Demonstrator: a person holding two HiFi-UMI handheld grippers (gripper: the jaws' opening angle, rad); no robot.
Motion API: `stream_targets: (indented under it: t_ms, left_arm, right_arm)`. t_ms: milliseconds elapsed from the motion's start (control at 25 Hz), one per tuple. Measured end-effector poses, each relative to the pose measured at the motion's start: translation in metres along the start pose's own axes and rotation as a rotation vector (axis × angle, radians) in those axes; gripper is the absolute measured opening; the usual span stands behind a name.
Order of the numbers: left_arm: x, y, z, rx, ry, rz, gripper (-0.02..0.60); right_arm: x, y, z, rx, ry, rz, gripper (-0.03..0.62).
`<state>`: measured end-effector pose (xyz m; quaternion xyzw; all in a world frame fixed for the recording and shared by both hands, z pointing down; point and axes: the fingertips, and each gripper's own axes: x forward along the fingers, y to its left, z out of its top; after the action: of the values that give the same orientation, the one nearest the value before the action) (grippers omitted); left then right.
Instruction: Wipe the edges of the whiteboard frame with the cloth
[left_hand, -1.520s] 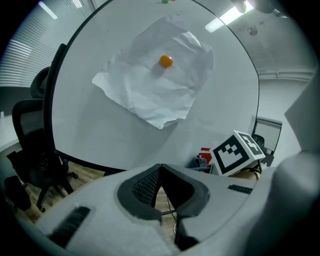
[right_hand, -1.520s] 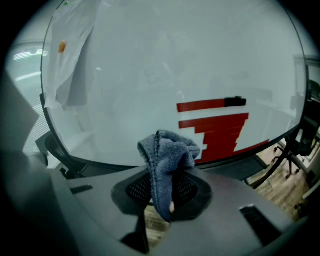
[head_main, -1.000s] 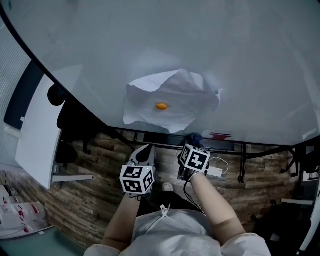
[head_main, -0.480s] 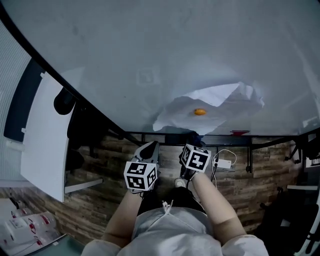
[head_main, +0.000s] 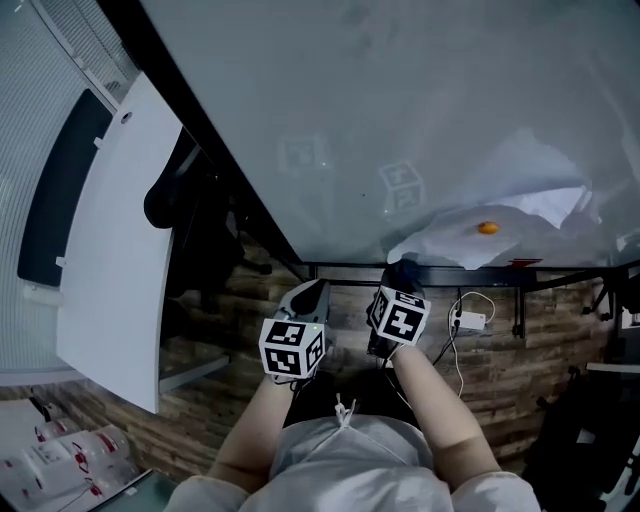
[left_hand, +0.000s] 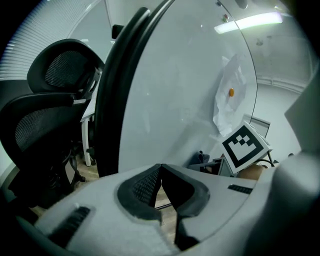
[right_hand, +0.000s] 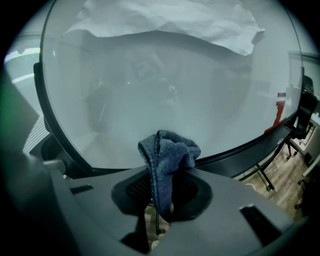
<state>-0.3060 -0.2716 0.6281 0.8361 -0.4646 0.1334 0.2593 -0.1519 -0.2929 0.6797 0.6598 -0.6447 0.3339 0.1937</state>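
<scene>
Wood-plank floor lies under the whiteboard (head_main: 420, 120), whose black frame (head_main: 450, 268) runs just beyond my right gripper (right_hand: 159, 197). Its jaws are pinched on the blue cloth (right_hand: 167, 152), which bunches past the fingertips toward the bottom rail. My left gripper (left_hand: 161, 172) is closed on nothing. I judge no edge wiped yet, so the whole frame is left.
</scene>
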Motion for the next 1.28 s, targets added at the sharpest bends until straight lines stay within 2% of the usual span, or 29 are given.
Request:
stream_targets:
  t_ms: [200, 600, 840, 1040, 1160, 1280]
  left_arm:
    - [-0.011, 0.026, -0.012, -0.008, 0.011, -0.014, 0.018]
    - [-0.06, 0.087, -0.023, -0.025, 0.017, 0.009, 0.018]
    - [-0.084, 0.125, -0.025, -0.056, 0.003, 0.06, 0.018]
    - [-0.098, 0.13, -0.028, -0.082, -0.007, 0.048, 0.018]
    - [-0.102, 0.129, -0.031, -0.078, -0.006, 0.042, 0.018]
    - [-0.103, 0.127, -0.03, -0.078, -0.009, 0.039, 0.018]
  right_arm:
    - [0.003, 0.026, -0.004, 0.01, -0.024, -0.042, 0.067]
    - [0.018, 0.135, -0.023, -0.034, -0.012, 0.056, 0.067]
    - [0.024, 0.17, -0.031, -0.047, -0.02, 0.103, 0.067]
    - [0.02, 0.213, -0.036, -0.141, -0.012, 0.211, 0.067]
    - [0.015, 0.221, -0.042, -0.198, -0.009, 0.23, 0.067]
    - [0.009, 0.219, -0.046, -0.205, 0.002, 0.239, 0.067]
